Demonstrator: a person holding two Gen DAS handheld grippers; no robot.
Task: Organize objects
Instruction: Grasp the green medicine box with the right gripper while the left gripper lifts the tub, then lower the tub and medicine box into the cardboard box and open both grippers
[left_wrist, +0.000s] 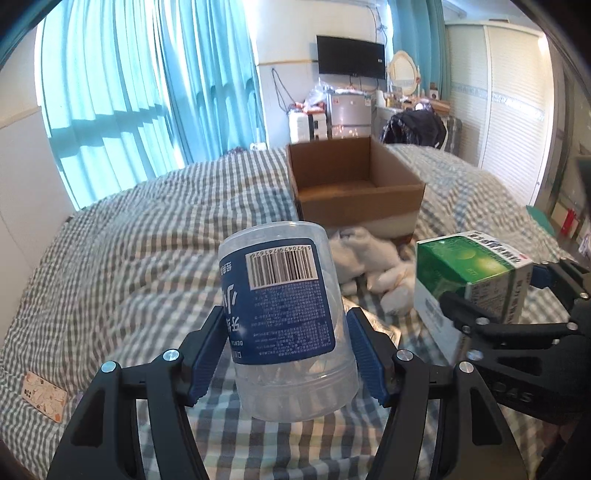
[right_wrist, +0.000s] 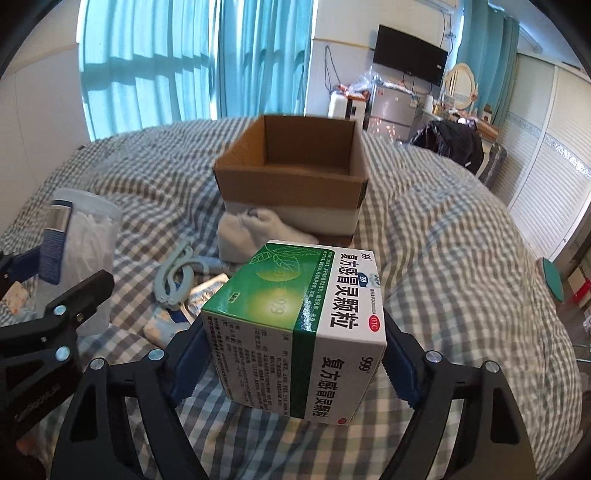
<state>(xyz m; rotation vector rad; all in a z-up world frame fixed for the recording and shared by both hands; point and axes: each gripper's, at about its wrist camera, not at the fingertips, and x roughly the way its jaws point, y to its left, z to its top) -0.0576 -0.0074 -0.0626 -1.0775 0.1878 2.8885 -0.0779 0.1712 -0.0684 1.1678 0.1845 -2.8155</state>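
Note:
My left gripper (left_wrist: 286, 354) is shut on a clear plastic jar (left_wrist: 284, 317) with a blue label, held upside down above the checked bedspread. My right gripper (right_wrist: 295, 350) is shut on a green and white medicine box (right_wrist: 295, 325); that box also shows in the left wrist view (left_wrist: 469, 273), to the right of the jar. The jar shows at the left of the right wrist view (right_wrist: 85, 243). An open, empty cardboard box (left_wrist: 354, 184) stands on the bed ahead of both grippers, also in the right wrist view (right_wrist: 295, 173).
White socks (right_wrist: 255, 232) lie in front of the cardboard box. A pale plastic clip (right_wrist: 177, 277) and small packets (right_wrist: 166, 325) lie on the bedspread (right_wrist: 443, 258). A patterned card (left_wrist: 44, 397) lies at the left. A dresser, fridge and wardrobe stand beyond the bed.

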